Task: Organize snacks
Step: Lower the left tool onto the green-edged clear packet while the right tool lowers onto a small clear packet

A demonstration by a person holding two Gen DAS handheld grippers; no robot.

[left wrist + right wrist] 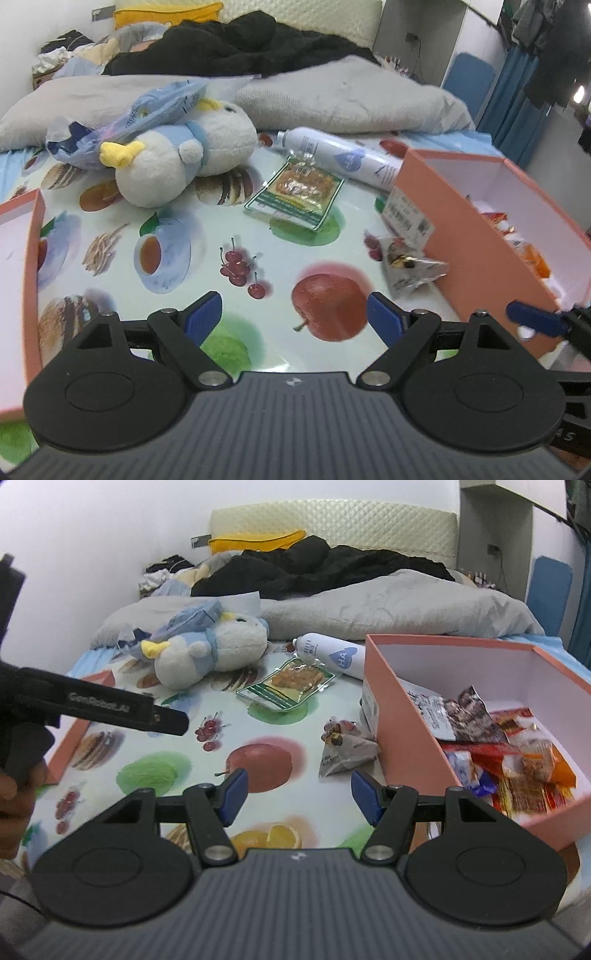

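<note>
Snacks wait on a fruit-print cloth (pixel 192 258) as I bring both claws in over a bed. My left claw (pixel 295 317) stands wide and empty; my right claw (pixel 295 794) is parted less far, also empty. The green-edged packet (pixel 295 192) lies at centre frame, a small silver packet (pixel 345 753) just right of centre, touching or nearly touching the pink box (pixel 406 716) whose floor, at lower right, already holds a heap of wrappers. A second pink tray (pixel 31 258) sits at the left edge. The risk, as I judge it: slick film on a glossy cloth could skid away from my pads, or the silver packet could wedge against the box wall. A plush duck (pixel 184 162) and a white bottle (pixel 343 155) crowd the upper middle. Behind them, grey bedding, dark clothes and a quilted headboard fill the top.
</note>
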